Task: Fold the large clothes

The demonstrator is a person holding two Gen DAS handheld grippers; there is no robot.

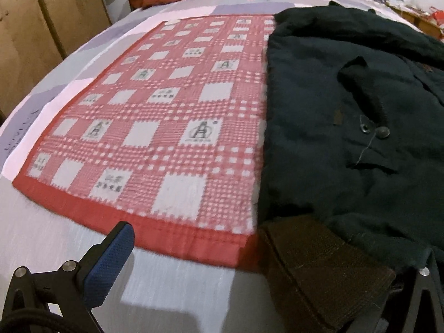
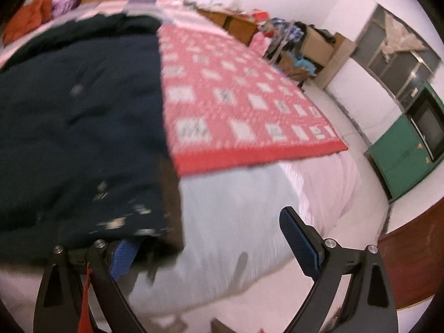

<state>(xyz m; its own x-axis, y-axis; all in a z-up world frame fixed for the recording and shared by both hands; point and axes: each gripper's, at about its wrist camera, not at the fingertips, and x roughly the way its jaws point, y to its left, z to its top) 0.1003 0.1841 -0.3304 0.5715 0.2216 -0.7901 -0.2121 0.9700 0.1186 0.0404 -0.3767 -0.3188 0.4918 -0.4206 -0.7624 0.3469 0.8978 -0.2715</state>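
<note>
While the dark coat [image 1: 347,116] lies part-folded across the red checked mat [image 1: 166,111] near the bed's [image 1: 166,283] foot edge, we judge further folds remain. Our left claw [image 1: 249,272] and right claw [image 2: 208,238] gape, empty, straddling its brown hem [image 1: 319,272]. Motion blur hides the coat's far side.

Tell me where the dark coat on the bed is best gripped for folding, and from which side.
Probably at the brown ribbed hem band of the dark coat, coming in from the near edge of the bed. The band lies flat at that edge, a firm strip thinner than the padded body. Both the left hand-held gripper and the right hand-held gripper are open there, each with one finger hidden under the coat's edge.
</note>
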